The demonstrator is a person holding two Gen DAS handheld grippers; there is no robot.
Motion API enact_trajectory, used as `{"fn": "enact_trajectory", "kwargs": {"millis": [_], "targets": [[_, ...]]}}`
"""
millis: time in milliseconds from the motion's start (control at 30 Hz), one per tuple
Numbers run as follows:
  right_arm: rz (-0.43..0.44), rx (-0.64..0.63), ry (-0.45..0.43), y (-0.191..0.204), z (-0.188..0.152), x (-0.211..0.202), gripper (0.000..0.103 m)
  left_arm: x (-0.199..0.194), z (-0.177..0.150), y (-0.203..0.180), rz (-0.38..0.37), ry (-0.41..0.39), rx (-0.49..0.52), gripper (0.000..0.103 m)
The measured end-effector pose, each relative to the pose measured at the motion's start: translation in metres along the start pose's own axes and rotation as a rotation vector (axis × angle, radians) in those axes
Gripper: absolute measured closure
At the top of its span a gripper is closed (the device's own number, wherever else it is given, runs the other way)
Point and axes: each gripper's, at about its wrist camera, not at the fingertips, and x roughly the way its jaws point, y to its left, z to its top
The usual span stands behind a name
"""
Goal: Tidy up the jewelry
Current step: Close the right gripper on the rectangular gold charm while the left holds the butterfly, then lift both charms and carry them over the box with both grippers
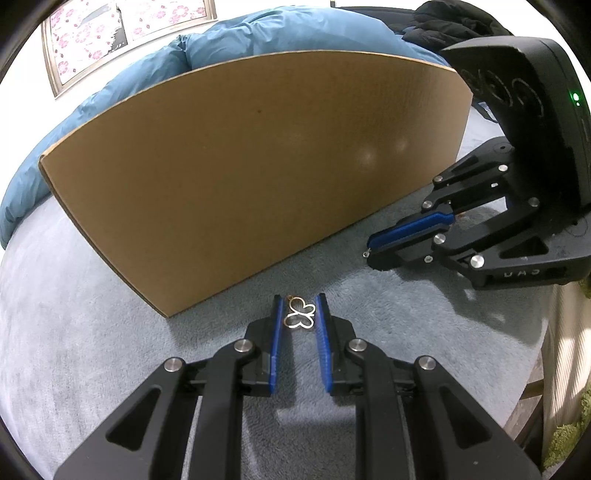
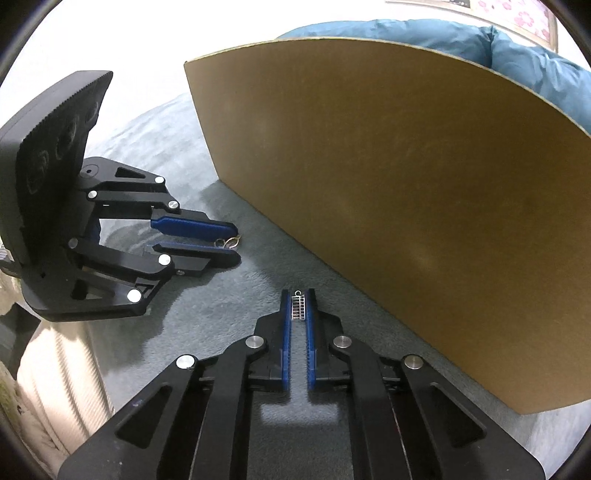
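Observation:
A gold butterfly-shaped pendant point(image 1: 300, 315) is held between the blue pads of my left gripper point(image 1: 300, 309), just above the grey blanket; it also shows at that gripper's tips in the right wrist view point(image 2: 229, 242). My right gripper point(image 2: 299, 304) is shut on a small silver ladder-shaped charm point(image 2: 298, 307); in the left wrist view that gripper point(image 1: 369, 253) sits low at the right with a bit of the charm at its tip. A brown cardboard box point(image 1: 255, 166) stands just beyond both grippers.
The grey fleece blanket point(image 1: 92, 314) covers the bed. A blue duvet point(image 1: 122, 88) lies behind the box, with dark clothing point(image 1: 450, 22) at the far right. The bed's edge drops off at the right of the left wrist view point(image 1: 554, 332).

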Motion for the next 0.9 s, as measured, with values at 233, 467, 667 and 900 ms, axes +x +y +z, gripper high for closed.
{"fn": "enact_trajectory", "kwargs": {"millis": [233,467,667,900], "targets": [[-0.003,0.004,-0.007,0.000,-0.001,-0.004,0.098,0.000,0.000,0.001,0.001,0.000,0.002,0.087],[-0.005,0.006,-0.014,-0.002,-0.007,-0.014,0.098,0.001,0.000,0.002,0.005,0.001,0.002,0.087],[-0.008,0.005,-0.022,-0.001,-0.010,-0.024,0.098,-0.001,0.000,0.001,0.015,0.000,0.000,0.087],[-0.019,-0.004,-0.039,-0.001,-0.012,-0.033,0.098,-0.008,0.002,-0.003,0.028,-0.001,0.003,0.087]]}}
